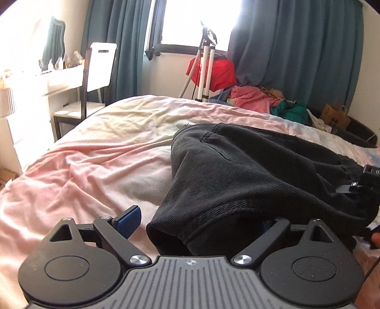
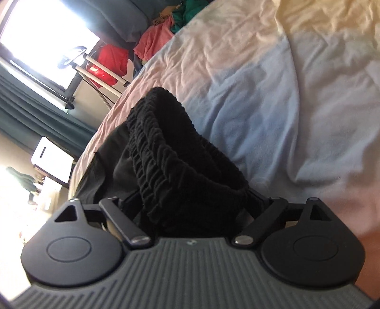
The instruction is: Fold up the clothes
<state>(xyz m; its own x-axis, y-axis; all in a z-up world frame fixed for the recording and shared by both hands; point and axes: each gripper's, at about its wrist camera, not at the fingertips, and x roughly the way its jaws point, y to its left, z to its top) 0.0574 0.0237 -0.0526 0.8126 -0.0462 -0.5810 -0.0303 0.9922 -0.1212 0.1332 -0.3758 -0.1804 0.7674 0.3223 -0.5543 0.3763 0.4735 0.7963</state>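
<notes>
Your left gripper (image 1: 197,223) gapes around the black trousers (image 1: 261,171) on the bed (image 1: 106,142); your right gripper (image 2: 190,209) grasps their waistband (image 2: 166,154).

Right finger of the left gripper (image 1: 197,223) hidden under the black trousers (image 1: 261,171), right gripper's (image 2: 190,209) fingertips buried in the gathered waistband (image 2: 161,152), grip unclear, desk clutter (image 1: 59,64) at ten o'clock washed out by glare, window (image 1: 197,21) overexposed at twelve o'clock.
</notes>
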